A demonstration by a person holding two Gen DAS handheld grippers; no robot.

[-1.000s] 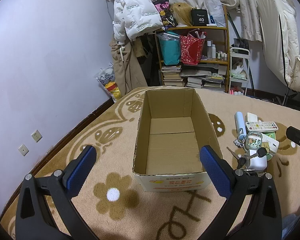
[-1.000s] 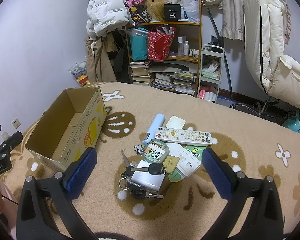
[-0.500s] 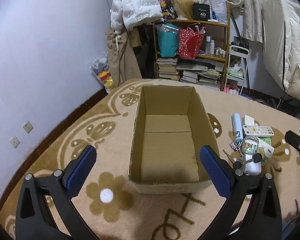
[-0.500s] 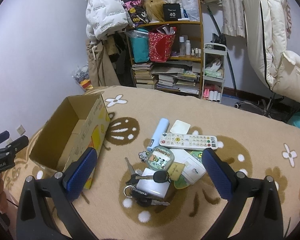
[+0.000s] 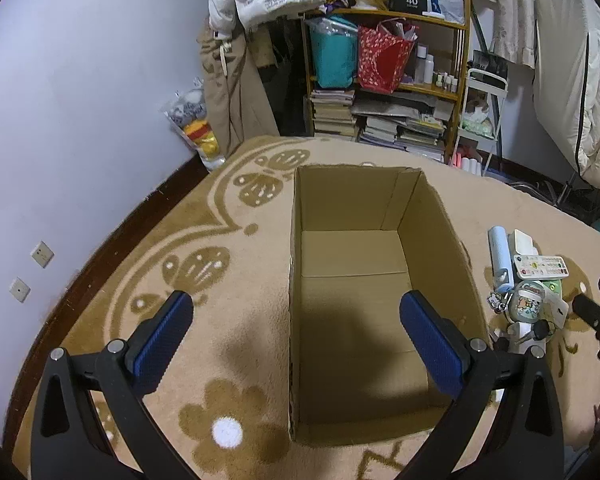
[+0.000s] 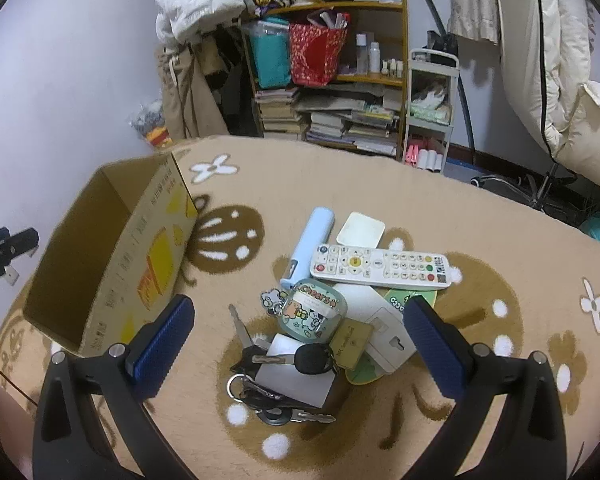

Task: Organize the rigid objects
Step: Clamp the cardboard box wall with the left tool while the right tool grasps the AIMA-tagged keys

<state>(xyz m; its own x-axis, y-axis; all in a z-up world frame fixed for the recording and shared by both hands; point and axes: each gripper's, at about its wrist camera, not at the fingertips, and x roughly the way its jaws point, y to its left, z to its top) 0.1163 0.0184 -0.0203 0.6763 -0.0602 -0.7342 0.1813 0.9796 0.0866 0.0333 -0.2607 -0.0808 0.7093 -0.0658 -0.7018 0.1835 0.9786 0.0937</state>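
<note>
An empty open cardboard box (image 5: pixel 380 304) (image 6: pixel 112 248) lies on the tan carpet. My left gripper (image 5: pixel 296 332) hovers open over its near left wall. To the box's right lies a heap of small items: a white remote (image 6: pixel 380 267) (image 5: pixel 540 267), a pale blue tube (image 6: pixel 308 246) (image 5: pixel 500 254), a cartoon earbud case (image 6: pixel 312 312), a white square pad (image 6: pixel 361 230), a white flat box (image 6: pixel 296 372), a tan card (image 6: pixel 352 343) and a bunch of keys (image 6: pixel 284 364). My right gripper (image 6: pixel 300 338) hangs open above this heap with nothing between its fingers.
A wooden shelf (image 6: pixel 332 76) packed with books, bags and bottles stands against the far wall, with a white trolley (image 6: pixel 430 116) beside it. Coats hang at the left; a padded chair (image 6: pixel 572 92) stands at the right. The purple wall (image 5: pixel 80 120) borders the carpet's left.
Both grippers have risen and moved forward. The left one now stands over the box's near left wall; the right one is closer above the heap of items. Both stay open.
</note>
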